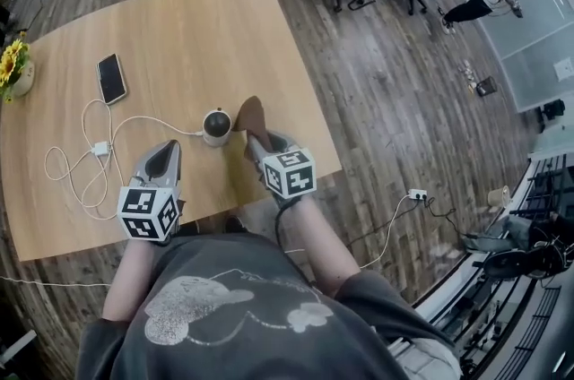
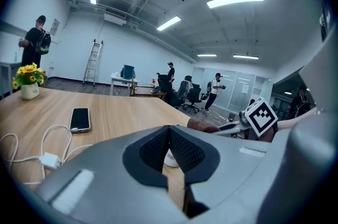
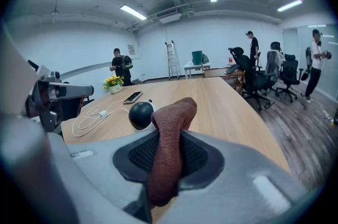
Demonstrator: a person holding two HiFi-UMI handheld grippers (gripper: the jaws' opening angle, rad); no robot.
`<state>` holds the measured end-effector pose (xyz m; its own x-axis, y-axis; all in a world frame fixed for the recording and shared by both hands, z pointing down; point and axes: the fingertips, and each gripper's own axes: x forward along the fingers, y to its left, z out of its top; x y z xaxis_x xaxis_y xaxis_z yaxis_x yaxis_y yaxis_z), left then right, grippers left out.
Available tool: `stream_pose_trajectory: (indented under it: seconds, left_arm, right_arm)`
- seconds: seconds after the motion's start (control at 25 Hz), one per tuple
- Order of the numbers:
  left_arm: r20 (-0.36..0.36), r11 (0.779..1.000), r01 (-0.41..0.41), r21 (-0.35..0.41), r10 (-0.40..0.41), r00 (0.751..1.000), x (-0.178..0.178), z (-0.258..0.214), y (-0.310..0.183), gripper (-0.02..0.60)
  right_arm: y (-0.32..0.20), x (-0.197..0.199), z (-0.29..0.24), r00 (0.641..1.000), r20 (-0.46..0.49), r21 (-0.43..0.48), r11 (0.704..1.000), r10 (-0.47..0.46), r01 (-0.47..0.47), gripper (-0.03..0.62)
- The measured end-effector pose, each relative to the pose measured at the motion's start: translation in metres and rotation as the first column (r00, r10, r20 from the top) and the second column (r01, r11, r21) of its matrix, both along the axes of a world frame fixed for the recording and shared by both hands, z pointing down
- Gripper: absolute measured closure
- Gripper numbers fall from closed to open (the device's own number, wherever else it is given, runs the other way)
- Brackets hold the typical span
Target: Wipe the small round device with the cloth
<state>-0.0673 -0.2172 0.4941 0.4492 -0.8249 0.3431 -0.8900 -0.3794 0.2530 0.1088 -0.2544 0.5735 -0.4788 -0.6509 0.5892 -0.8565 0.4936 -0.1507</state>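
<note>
Small round device stands upright on the wooden table, toward its near right part, just beyond both grippers.

Nearest, the left gripper rests low over the table, to the near left of the device. Its fingers are closed together at the tips with nothing between them. It is not steadying the device.

To its right, the right gripper is clamped on the brown cloth. The cloth stands up out of the jaws as a folded roll, and its free end leans toward the device's right side. The head view places cloth and device just beside each other, but contact cannot be confirmed.

Beyond them, a white cable runs left from the device into loose loops. A dark phone lies further off, and a pot of yellow flowers sits at the far left edge.

Judged risks:
- The device is unheld, so a firm sideways wipe could slide or tip it.
- Any such slide would drag the cable across the table.
- Only a narrow pinch holds the cloth, so friction on the device's surface could pull it from the jaws.
- The limp free end may fold away and leave the jaw edge to meet the device.
</note>
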Motion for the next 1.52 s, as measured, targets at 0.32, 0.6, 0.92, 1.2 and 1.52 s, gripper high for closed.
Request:
stream_pose_trajectory:
  seconds: [0.32, 0.6, 0.92, 1.2, 1.52]
  left_arm:
    - [-0.016, 0.994, -0.104, 0.034, 0.105, 0.994, -0.020, -0.022, -0.028, 0.563]
    - [-0.044, 0.986, -0.164, 0.023, 0.165, 0.985, -0.031, -0.020, -0.030, 0.563]
    - [-0.035, 0.992, -0.123, -0.010, 0.122, 0.992, -0.028, -0.002, -0.034, 0.563]
    - [-0.018, 0.999, -0.038, -0.015, 0.038, 0.999, -0.017, -0.004, -0.042, 0.562]
    - [0.019, 0.995, 0.096, -0.032, -0.096, 0.995, -0.018, -0.002, -0.048, 0.563]
  right_arm:
    - [-0.024, -0.010, -0.056, 0.995, -0.086, 0.106, 0.992, -0.056, 0.065, 0.514]
    - [-0.028, -0.031, -0.091, 0.990, -0.101, 0.162, 0.980, -0.101, 0.116, 0.514]
    - [-0.038, -0.045, -0.082, 0.953, -0.104, 0.133, 0.945, -0.286, 0.298, 0.514]
    - [-0.047, -0.048, -0.046, 0.886, -0.129, 0.036, 0.890, -0.446, 0.454, 0.514]
    - [-0.061, -0.063, -0.032, 0.743, -0.065, -0.021, 0.746, -0.666, 0.666, 0.514]
